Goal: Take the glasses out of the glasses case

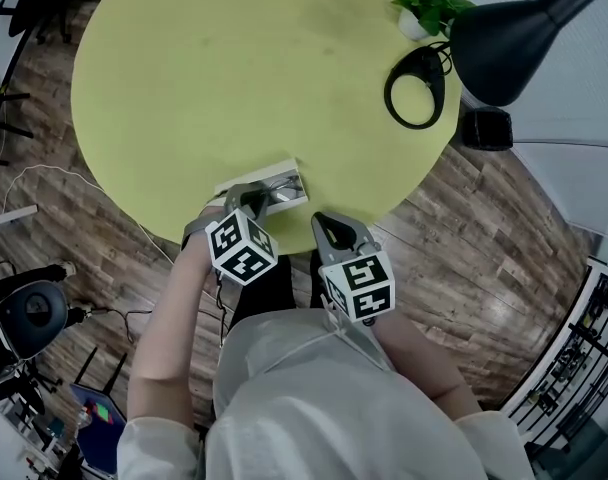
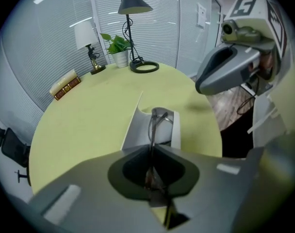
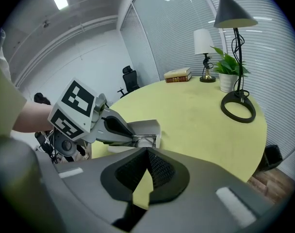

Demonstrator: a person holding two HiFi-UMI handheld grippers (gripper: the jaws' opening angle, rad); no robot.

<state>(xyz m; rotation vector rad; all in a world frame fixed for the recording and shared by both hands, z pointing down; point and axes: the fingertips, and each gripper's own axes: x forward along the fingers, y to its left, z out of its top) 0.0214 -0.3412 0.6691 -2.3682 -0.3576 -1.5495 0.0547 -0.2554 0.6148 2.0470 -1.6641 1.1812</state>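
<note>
A white glasses case [image 1: 269, 180] lies open near the front edge of the round yellow-green table [image 1: 234, 68]. My left gripper [image 1: 256, 200] is at the case, shut on the thin dark-framed glasses [image 1: 282, 196]. In the left gripper view the glasses [image 2: 155, 123] run from the closed jaws out over the open case [image 2: 135, 130]. My right gripper [image 1: 324, 220] hovers just right of the case at the table's edge, shut, with nothing in it. The right gripper view shows its jaws [image 3: 147, 152] closed, with the left gripper [image 3: 116, 127] holding the glasses [image 3: 145, 141] by the case [image 3: 148, 128].
A black desk lamp with a ring base [image 1: 416, 86] and a potted plant [image 1: 429, 3] stand at the table's far right. A small white lamp [image 2: 87, 38] and books [image 2: 65, 84] sit at the far side. Wooden floor, cables and a black bin [image 1: 486, 128] surround the table.
</note>
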